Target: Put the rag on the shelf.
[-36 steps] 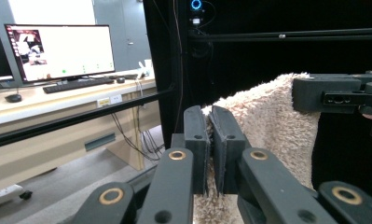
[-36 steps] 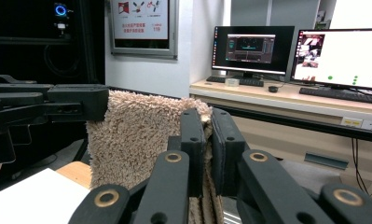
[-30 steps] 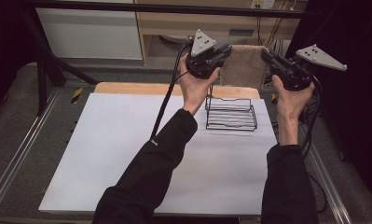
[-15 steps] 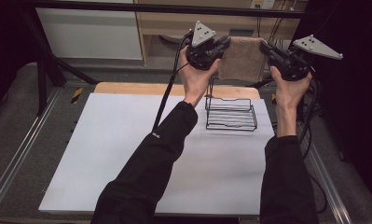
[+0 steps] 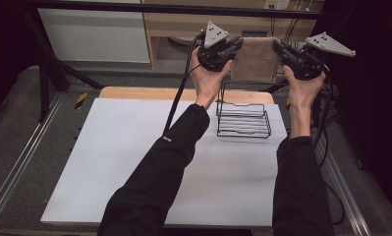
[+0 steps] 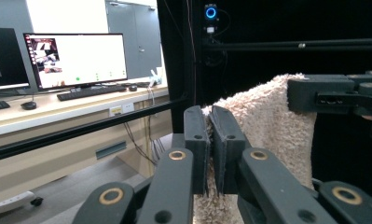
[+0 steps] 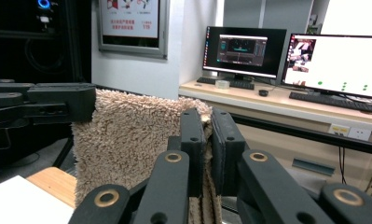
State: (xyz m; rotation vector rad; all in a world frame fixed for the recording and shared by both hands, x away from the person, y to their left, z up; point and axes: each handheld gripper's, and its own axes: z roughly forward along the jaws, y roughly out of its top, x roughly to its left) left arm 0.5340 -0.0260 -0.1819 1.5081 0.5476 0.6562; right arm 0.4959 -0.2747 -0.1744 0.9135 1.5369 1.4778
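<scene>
A person is standing at a large white rectangular tabletop (image 5: pixel 134 162) that is lying on a pale wooden board (image 5: pixel 134 92), with dark grey floor and metal rails running along either side. Beyond the table, a black frame bar is crossing the view in front of a light wooden bench carrying computer monitors (image 7: pixel 333 58) and a keyboard (image 6: pixel 93 92).

Both forearms in black sleeves are reaching forward and up, holding a beige, shaggy, rectangular terry towel (image 5: pixel 255 60) stretched in the air above the far edge of the table. The towel is hanging flat between the two tools, apparently folded, though its layers cannot be counted. Below and slightly nearer, a black wire rack with low sides (image 5: pixel 242 120) is sitting on the right part of the tabletop, apart from the towel.

The left gripper (image 5: pixel 237 45) is pinching the towel's upper left corner, its jaws nearly together on the pile, as the left gripper view (image 6: pixel 210 140) is showing. The right gripper (image 5: pixel 278 46) is clamping the upper right corner the same way (image 7: pixel 207 144).

Judging by this, the step in hand is carrying the spread towel. The next move is probably calling for lowering both hands together, keeping the cloth taut and level, towards the rack.
</scene>
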